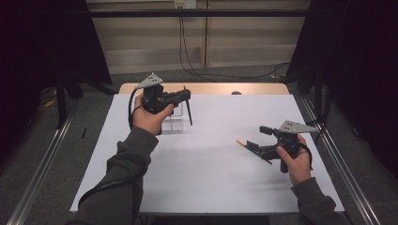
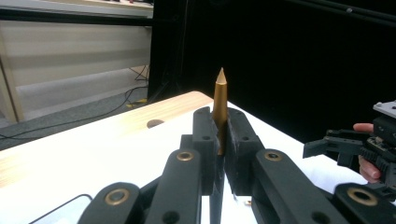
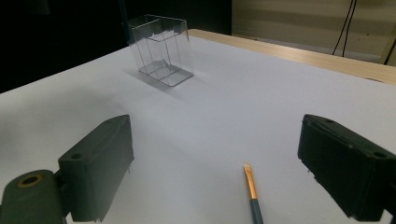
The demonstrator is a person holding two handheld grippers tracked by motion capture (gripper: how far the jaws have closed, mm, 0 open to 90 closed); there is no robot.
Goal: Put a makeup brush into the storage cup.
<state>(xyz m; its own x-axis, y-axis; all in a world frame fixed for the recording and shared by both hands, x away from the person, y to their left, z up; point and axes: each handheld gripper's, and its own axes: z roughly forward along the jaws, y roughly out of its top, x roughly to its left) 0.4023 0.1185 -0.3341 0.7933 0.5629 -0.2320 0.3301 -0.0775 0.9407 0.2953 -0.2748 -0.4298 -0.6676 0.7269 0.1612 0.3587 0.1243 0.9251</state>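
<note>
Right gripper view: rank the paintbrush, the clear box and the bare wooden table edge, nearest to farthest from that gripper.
1. Paintbrush: on the white sheet, between the open jaws of the right gripper.
2. Clear box: farther off, upper left.
3. Wooden table edge: farthest, beyond the sheet.

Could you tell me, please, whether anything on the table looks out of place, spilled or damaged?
Nothing looks spilled or damaged. The clear plastic box with inner dividers stands upright on the white table sheet. One slim brush with a tan tip lies loose between the open right gripper's jaws, while the left gripper holds a gold pointed stick upright.
</note>
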